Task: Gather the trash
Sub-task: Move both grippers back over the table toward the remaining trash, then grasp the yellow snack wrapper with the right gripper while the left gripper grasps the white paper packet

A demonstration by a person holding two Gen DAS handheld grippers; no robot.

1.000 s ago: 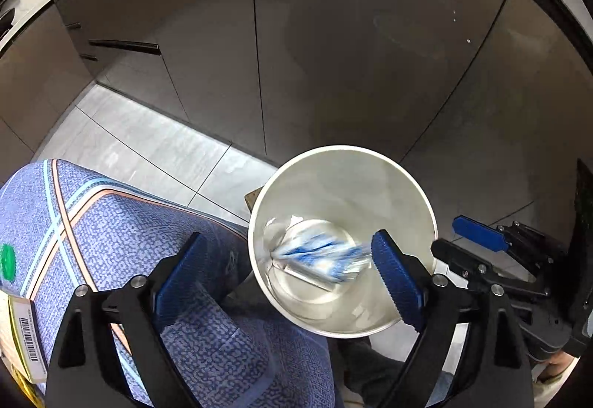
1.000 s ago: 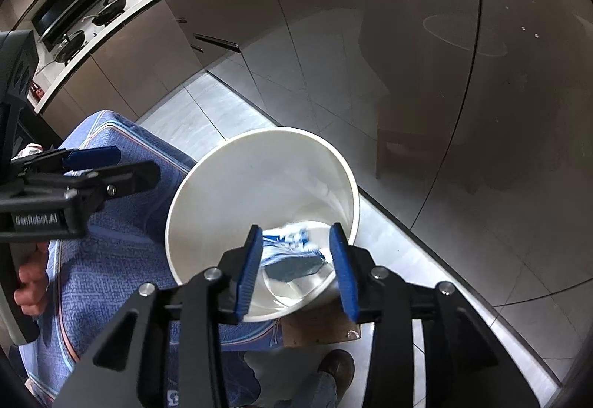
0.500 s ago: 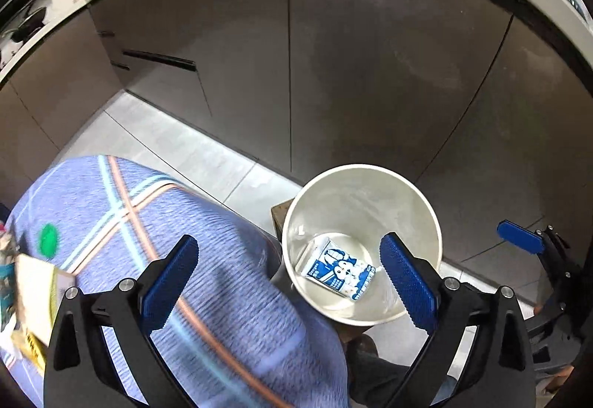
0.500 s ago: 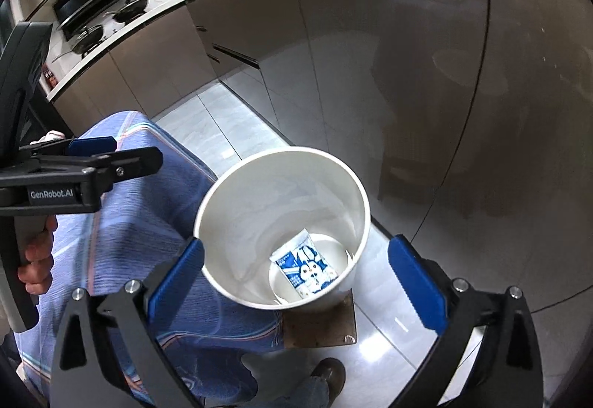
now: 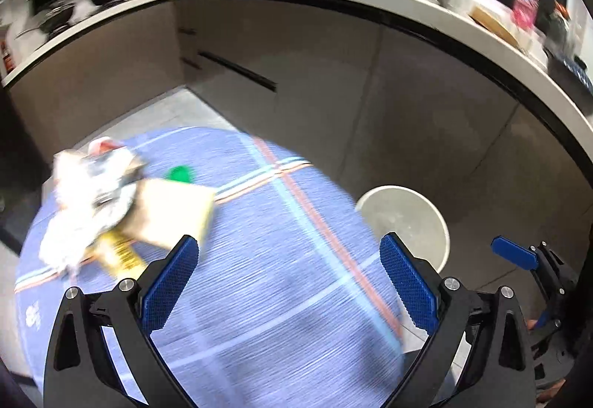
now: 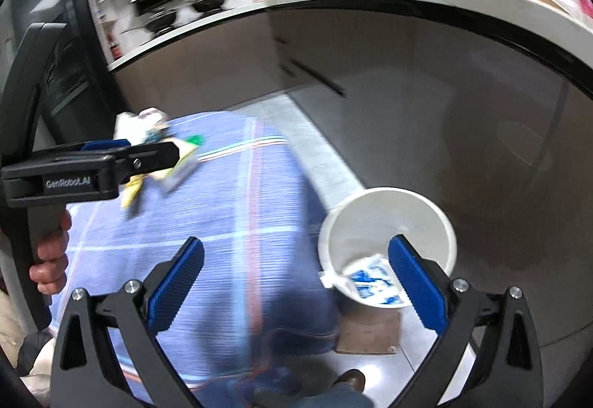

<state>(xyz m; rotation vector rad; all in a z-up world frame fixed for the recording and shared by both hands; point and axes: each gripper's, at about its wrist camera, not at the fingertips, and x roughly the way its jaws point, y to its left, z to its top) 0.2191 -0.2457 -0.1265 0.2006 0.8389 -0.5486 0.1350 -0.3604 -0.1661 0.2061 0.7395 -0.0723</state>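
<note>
Beside the blue-clothed counter point(image 5: 281, 259), the white bin point(image 6: 387, 222) now holds the dropped blue carton point(image 6: 370, 284), and both the left gripper point(image 5: 287, 284) and right gripper point(image 6: 296, 282), jaws wide and empty, have swung toward the remaining trash pile point(image 5: 107, 200)

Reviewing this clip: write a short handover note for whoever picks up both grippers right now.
Left gripper: open, empty, over the blue tablecloth.
Right gripper: open, empty, beside the white bin.
Done: a blue-and-white carton lies in the bin on the floor.
Left: a blurred pile on the table's far left, with crumpled white wrappers, a tan box, a yellow packet and something green. Bin these next.
</note>
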